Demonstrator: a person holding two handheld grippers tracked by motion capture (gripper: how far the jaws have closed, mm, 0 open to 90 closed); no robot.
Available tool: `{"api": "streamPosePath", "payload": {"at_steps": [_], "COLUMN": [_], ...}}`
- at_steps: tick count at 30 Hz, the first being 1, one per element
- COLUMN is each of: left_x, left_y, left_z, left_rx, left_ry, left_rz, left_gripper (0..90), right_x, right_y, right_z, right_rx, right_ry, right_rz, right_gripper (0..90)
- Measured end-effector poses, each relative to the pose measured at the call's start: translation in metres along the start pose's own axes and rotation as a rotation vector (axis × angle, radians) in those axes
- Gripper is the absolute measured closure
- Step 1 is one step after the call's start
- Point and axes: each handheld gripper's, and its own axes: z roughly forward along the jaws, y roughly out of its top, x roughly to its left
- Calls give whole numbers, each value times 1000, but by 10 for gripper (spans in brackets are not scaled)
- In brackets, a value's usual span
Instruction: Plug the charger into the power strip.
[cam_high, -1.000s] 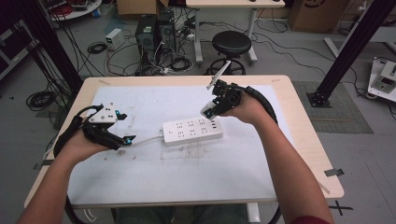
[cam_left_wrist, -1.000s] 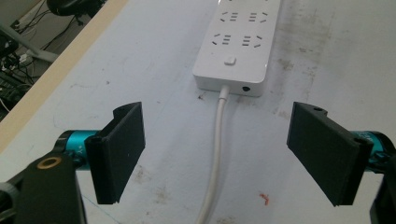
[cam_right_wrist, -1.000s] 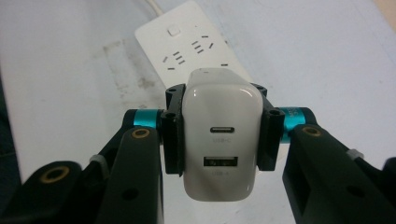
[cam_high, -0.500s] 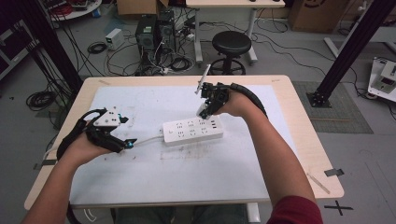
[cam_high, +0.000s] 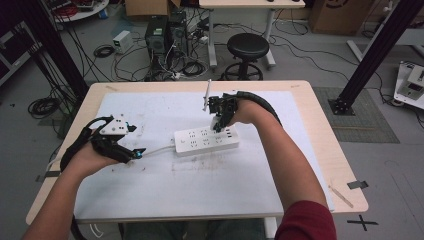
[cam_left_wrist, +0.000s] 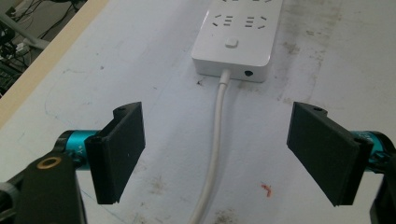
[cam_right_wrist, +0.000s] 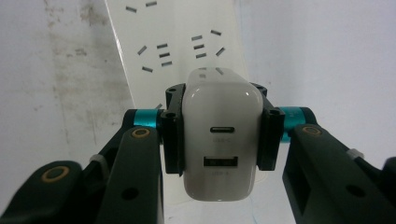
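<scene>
Charger (cam_right_wrist: 221, 140) — a white USB wall adapter with two ports facing the camera — is pinched across its sides by the right gripper (cam_right_wrist: 219, 135), whose black pads press flat on both flanks. It hangs just above the white power strip (cam_high: 206, 140), which lies near the middle of the table's white mat (cam_high: 200, 195); in the right gripper view the strip's socket slots (cam_right_wrist: 163, 51) lie just beyond the adapter. The strip's cable (cam_left_wrist: 215, 140) runs from its end toward the left gripper (cam_left_wrist: 217, 156), whose jaws stand spread wide on either side of the cable without touching it, low over the mat.

Judged step: lowering the adapter so that its prongs, hidden beneath the body, enter a socket. Chief risk — misalignment. Since the prongs cannot be seen, a slight tilt or offset could land them on the strip's plastic face instead of in the slots. Pressing down then might skid the unheld strip across the mat, or twist the adapter within the pads.
</scene>
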Motion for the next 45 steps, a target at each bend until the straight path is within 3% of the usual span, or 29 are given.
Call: {"api": "streamPosePath", "payload": {"at_steps": [1, 2, 7, 8, 14, 20, 21, 27, 28, 38, 40, 42, 45], "left_x": [0, -1, -1, -1, -2, -2, -2, -3, -3, -3, -5, -5, -6], "left_y": [0, 0, -2, -2, -2, -2, -2, -1, -1, 0, 0, 0, -1], "left_z": [1, 1, 1, 1, 3, 3, 3, 7, 7, 11, 14, 14, 16], "left_rx": [6, 1, -3, 1, 7, 6, -2, 5, 7, 14, 12, 12, 15], "left_ry": [-1, -1, -2, -5, -7, -7, -3, -6, -9, -16, -18, -18, -27], "left_rz": [4, -2, -9, -8, -5, -7, -8, -7, -2, 2, -5, -5, -1], "left_gripper": [193, 193, 193, 193, 193, 193, 193, 193, 193, 193, 193, 193, 193], "right_x": [0, -3, -4, -4, -6, -5, -4, -3, 1, -4, -7, -6, -10], "right_y": [0, 5, 6, 5, 5, 8, 9, 13, 14, 15, 15, 16, 14], "right_z": [0, 3, 6, 11, 11, 14, 16, 20, 26, 27, 30, 30, 33], "right_rx": [0, 19, 32, 66, 56, 69, 78, 81, 120, 108, 96, 112, 88], "right_ry": [0, 10, 18, 12, 15, 13, 9, 2, -8, 21, 30, 33, 52], "right_rz": [0, -49, -55, -67, -70, -101, -130, -154, -171, -126, -139, -122, -114], "right_gripper": [633, 633, 633, 633, 633, 633, 633, 635, 635, 637, 637, 637, 637]}}
